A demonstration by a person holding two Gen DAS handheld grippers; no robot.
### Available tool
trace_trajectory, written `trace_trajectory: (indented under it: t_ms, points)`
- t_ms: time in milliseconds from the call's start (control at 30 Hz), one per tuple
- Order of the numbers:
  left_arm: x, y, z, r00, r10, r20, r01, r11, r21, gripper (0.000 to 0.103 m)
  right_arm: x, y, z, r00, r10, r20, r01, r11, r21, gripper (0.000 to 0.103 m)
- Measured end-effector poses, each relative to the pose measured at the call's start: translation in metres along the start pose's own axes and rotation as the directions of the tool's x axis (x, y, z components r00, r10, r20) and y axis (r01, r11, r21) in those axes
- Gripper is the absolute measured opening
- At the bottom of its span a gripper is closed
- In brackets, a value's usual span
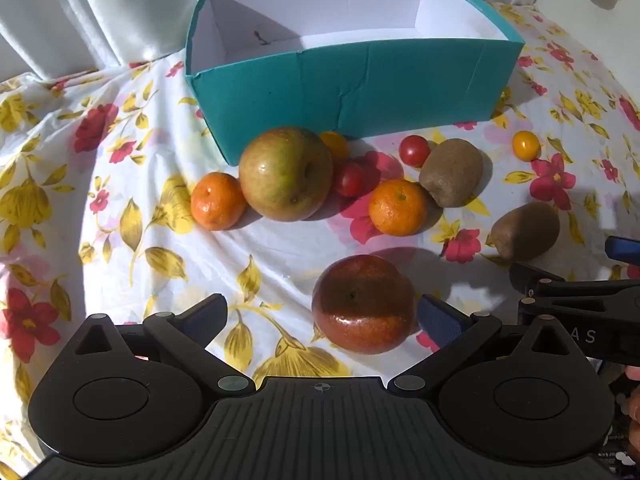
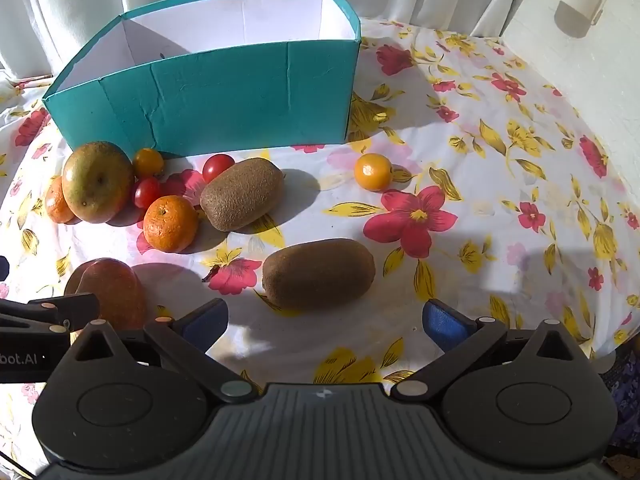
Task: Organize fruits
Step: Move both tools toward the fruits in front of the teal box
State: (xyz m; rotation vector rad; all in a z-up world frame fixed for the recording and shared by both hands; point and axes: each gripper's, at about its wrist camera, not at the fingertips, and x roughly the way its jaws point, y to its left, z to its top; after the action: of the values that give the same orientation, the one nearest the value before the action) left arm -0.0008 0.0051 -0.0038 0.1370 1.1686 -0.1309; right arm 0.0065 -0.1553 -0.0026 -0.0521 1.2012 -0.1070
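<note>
Right wrist: near kiwi (image 2: 319, 273) lies sideways, long axis left-right.

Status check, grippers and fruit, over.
Left gripper open, right gripper open. Fruit on cloth; teal box empty. Nothing blocking.

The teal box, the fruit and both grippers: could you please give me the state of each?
teal box: upright, open-topped, empty as far as visible.
red apple: on the cloth, between the left gripper fingers, ungripped.
near kiwi: lying on its side, ahead of the right gripper.
left gripper: open.
right gripper: open.
</note>
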Motion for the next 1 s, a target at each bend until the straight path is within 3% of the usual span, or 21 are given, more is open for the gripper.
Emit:
trace_trajectory:
  t_ms: [1000]
  points:
    - [0.0087,-0.003,0.0031,0.999,-0.008,-0.04,0.008,1.0,-0.011,0.103,0.0053,0.0019,0.0017,1.0,0.007,-0.01,-0.007,1.0,-0.009,0.103]
